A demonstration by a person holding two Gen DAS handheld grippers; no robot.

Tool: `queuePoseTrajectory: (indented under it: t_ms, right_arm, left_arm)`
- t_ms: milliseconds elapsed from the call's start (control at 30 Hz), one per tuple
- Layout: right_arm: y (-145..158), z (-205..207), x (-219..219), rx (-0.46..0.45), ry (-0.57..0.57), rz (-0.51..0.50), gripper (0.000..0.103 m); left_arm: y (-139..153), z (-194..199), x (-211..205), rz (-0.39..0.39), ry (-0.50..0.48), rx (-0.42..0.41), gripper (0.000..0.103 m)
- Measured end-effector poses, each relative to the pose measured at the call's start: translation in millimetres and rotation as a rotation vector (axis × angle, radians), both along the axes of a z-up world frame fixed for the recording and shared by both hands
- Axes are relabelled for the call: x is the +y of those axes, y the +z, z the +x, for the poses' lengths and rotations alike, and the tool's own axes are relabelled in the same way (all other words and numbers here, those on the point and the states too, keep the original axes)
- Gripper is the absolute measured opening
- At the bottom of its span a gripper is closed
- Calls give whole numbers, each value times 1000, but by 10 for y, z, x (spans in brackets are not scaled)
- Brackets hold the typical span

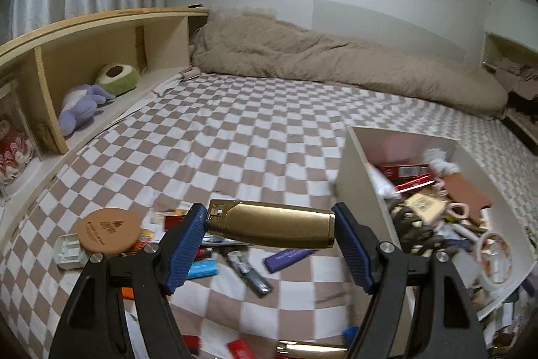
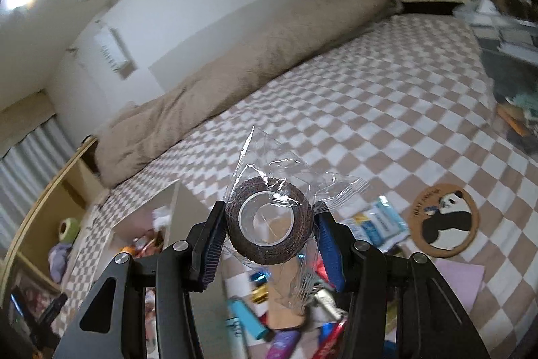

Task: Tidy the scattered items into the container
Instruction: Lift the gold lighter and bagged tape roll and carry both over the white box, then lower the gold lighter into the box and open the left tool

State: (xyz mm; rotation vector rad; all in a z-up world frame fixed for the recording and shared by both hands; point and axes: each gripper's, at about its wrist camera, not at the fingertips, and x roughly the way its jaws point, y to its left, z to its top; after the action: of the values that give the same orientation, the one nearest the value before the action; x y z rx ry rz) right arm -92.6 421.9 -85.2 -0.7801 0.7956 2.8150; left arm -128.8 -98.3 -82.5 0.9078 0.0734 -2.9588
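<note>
My left gripper (image 1: 270, 226) is shut on a gold lighter (image 1: 272, 226), held crosswise above the checkered bed. The white open box (image 1: 359, 177) stands to its right, filled with several small items. My right gripper (image 2: 269, 224) is shut on a dark brown tape roll in clear wrap (image 2: 269, 221), held above the bed; the box (image 2: 176, 211) is to its lower left. Scattered items lie under both grippers: a purple bar (image 1: 289, 258), a black lighter (image 1: 248, 270), a round tan coaster (image 1: 107, 232), a blue lighter (image 2: 243, 317) and a panda coaster (image 2: 444, 221).
A rolled beige blanket (image 1: 336, 63) lies along the far wall. A wooden shelf (image 1: 101, 32) on the left holds plush toys (image 1: 84, 103). A white plastic piece (image 1: 69, 249) and a wet-wipe pack (image 2: 380, 221) lie on the checkered sheet (image 1: 235, 140).
</note>
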Motion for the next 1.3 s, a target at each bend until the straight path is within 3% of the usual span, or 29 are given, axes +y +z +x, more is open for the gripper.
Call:
queuePoseTrajectory:
  t_ms: [400, 733, 1000, 1167, 1300]
  right_arm:
    - [89, -97, -508, 17, 180, 51, 52]
    - [184, -67, -995, 51, 325, 82, 52]
    - [125, -83, -1348, 35, 410, 112, 52]
    - [79, -112, -1562, 18, 463, 139, 52]
    - [24, -120, -1669, 3, 484, 164, 52]
  left_arm:
    - [62, 164, 548, -53, -116, 69, 76]
    - [64, 318, 1008, -29, -249, 77, 76]
    - [-24, 409, 1228, 62, -257, -21, 76]
    - [-100, 462, 1414, 56, -279, -68, 76]
    - [-194, 459, 1475, 77, -276, -154, 76]
